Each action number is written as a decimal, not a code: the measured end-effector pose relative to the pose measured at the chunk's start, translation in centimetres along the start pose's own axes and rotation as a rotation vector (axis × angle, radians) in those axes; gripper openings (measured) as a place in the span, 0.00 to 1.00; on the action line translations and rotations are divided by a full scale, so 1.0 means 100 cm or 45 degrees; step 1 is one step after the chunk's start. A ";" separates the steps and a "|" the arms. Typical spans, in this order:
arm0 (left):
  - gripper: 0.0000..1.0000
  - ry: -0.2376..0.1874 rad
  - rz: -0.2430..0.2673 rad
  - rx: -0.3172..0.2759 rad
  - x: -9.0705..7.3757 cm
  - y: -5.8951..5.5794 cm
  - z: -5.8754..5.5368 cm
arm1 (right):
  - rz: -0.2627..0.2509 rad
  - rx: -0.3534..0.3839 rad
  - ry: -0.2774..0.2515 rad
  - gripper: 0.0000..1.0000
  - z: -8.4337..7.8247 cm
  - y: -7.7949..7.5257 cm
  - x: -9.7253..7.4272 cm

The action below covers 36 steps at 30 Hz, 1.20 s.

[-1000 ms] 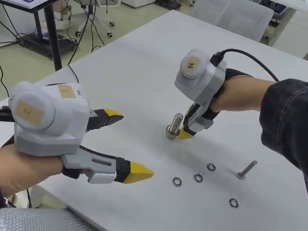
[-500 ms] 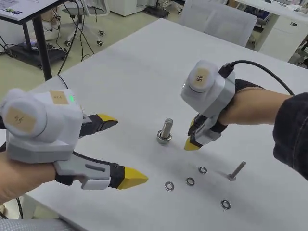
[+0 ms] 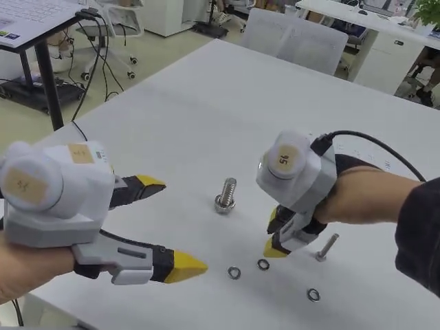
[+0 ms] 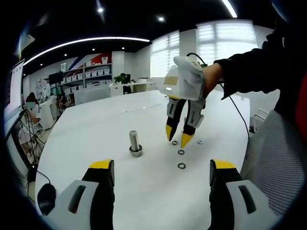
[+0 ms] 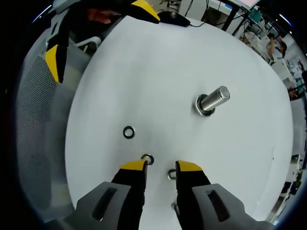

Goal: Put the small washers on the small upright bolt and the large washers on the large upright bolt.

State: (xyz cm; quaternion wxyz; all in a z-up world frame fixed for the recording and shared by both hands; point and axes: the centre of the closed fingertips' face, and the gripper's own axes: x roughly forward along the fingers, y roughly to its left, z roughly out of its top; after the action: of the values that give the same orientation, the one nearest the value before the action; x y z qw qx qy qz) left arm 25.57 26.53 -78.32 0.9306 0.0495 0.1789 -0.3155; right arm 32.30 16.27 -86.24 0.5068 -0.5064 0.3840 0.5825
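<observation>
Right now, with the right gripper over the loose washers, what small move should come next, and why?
Probably lower the right gripper straight down and shut it on the washer that lies between its tips. The jaws are open and empty, and they hover over that washer.

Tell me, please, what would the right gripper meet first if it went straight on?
The right gripper would likely meet the washer between its jaws, then the table; depth is unclear.
</observation>
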 end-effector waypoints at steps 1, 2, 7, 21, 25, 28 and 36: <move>0.81 0.000 0.000 0.002 0.000 0.000 0.000 | 0.007 0.004 -0.004 0.25 -0.001 0.003 0.001; 0.81 -0.001 -0.001 0.002 0.000 -0.001 0.001 | 0.011 0.007 -0.004 0.25 -0.001 0.005 0.002; 0.81 0.002 -0.003 0.011 -0.002 -0.002 0.002 | 0.027 0.006 0.000 0.23 -0.004 0.014 0.008; 0.81 0.000 0.005 0.007 -0.005 -0.001 0.002 | 0.046 0.025 -0.005 0.19 -0.004 0.018 0.016; 0.81 0.001 0.004 0.006 -0.004 -0.001 0.001 | 0.059 0.039 -0.004 0.18 -0.005 0.017 0.016; 0.81 0.001 0.003 0.005 -0.004 -0.001 0.001 | 0.062 0.041 -0.002 0.17 -0.005 0.016 0.015; 0.80 -0.003 0.003 0.000 -0.003 -0.001 0.002 | 0.049 0.034 0.023 0.15 -0.004 0.018 0.016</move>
State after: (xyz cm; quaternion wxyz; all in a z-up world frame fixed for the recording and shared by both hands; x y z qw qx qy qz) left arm 25.28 26.60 -78.05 0.9312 0.0492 0.1777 -0.3144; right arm 30.62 15.88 -87.98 0.4989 -0.4971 0.4059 0.5824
